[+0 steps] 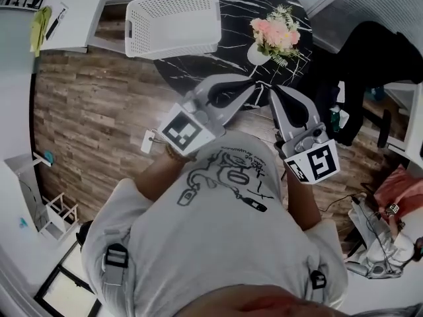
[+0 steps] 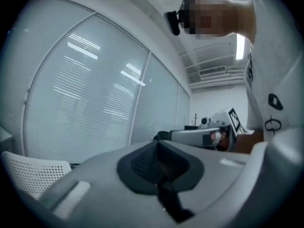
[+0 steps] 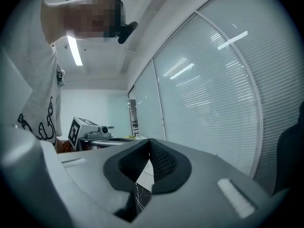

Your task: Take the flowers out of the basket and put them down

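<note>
My L fingers pressed together, nothing btwn; R fingers same, empty. Just ahead, flowers: pink & white blooms w/ green sprigs, white vase, upright on black marble bench, right of white basket, not touching.

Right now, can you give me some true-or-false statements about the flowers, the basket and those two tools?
1. The flowers are inside the basket. False: they stand on the dark table, beside it.
2. The basket is white. True.
3. The left tool grips a flower. False: its jaws are together, with nothing between them.
4. The right tool is shut and empty. True.
</note>
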